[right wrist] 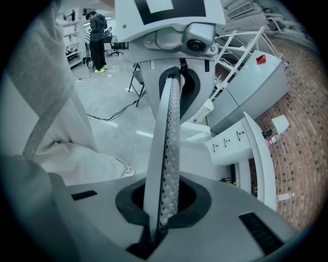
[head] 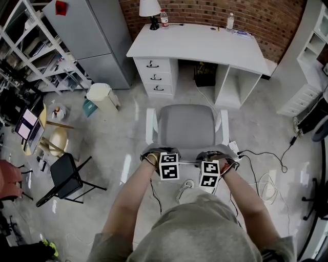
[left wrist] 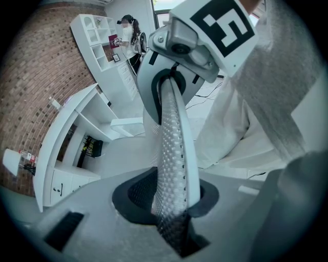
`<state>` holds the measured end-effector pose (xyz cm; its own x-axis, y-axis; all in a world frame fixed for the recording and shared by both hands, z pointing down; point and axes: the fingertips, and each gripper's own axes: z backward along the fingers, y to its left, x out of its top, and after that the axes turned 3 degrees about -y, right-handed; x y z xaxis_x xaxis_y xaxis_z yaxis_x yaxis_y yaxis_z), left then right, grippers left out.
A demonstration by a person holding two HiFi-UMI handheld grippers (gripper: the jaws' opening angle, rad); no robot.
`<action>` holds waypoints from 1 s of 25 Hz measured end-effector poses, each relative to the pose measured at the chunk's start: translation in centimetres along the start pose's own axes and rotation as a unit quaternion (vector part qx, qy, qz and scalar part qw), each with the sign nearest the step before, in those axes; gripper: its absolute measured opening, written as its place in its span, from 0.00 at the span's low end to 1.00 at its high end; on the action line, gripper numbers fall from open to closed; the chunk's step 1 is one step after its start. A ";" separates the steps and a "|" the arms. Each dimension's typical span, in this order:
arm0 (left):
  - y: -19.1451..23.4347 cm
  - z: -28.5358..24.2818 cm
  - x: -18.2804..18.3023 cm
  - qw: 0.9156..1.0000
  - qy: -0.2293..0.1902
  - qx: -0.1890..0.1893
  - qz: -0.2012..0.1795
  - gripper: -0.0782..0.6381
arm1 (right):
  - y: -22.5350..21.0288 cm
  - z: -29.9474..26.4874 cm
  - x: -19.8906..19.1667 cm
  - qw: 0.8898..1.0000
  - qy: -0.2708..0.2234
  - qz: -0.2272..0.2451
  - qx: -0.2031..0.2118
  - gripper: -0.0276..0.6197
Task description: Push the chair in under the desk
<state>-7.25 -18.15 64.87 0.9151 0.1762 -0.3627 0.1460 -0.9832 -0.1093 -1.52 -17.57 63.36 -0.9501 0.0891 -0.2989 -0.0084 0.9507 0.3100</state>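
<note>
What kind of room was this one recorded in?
Probably a lab or studio with a mock home-office corner: a white desk with a lamp against a brick wall, cluttered white shelving at the left, and loose cables lying about.

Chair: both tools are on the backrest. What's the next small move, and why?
Probably push it straight ahead a short way. The left tool and right tool are each shut on the chair backrest's top edge, the seat roughly faces the desk knee opening, and floor shows between them.
</note>
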 end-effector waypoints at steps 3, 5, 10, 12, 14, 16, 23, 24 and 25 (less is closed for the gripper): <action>1.4 -0.1 0.0 1.000 0.001 0.001 -0.001 0.24 | -1.3 -0.3 -0.3 1.000 0.000 0.000 -0.002 0.06; 2.0 -0.2 -0.1 1.000 0.000 -0.001 -0.002 0.24 | -1.9 -0.5 -0.5 1.000 0.000 -0.002 -0.002 0.06; 4.1 -0.4 -0.4 1.000 -0.002 0.000 -0.007 0.24 | -3.8 -1.2 -0.7 1.000 0.002 -0.002 -0.008 0.06; 4.9 -0.6 -0.6 1.000 -0.001 0.001 -0.009 0.24 | -4.6 -1.5 -0.8 1.000 0.002 -0.002 -0.011 0.06; 5.7 -0.6 -0.7 1.000 -0.002 0.003 -0.011 0.24 | -5.3 -1.7 -0.9 1.000 0.002 -0.002 -0.013 0.06; 6.4 -0.5 -0.8 1.000 -0.002 0.002 -0.013 0.24 | -6.0 -1.8 -0.9 1.000 0.001 -0.002 -0.015 0.06; 8.6 -0.8 -0.9 1.000 -0.002 0.000 -0.017 0.24 | -8.0 -2.4 -1.5 1.000 0.005 -0.002 -0.020 0.06; 8.8 -0.8 -0.9 1.000 -0.002 -0.001 -0.018 0.24 | -8.2 -2.4 -1.6 1.000 0.005 -0.002 -0.020 0.06; 9.1 -0.8 -0.9 1.000 -0.003 -0.001 -0.019 0.24 | -8.4 -2.4 -1.7 1.000 0.005 -0.003 -0.021 0.06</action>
<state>-6.41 -27.25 64.94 0.9068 0.2139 -0.3633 0.1813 -0.9758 -0.1219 -0.64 -26.48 63.44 -0.9533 0.0798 -0.2912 -0.0272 0.9379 0.3459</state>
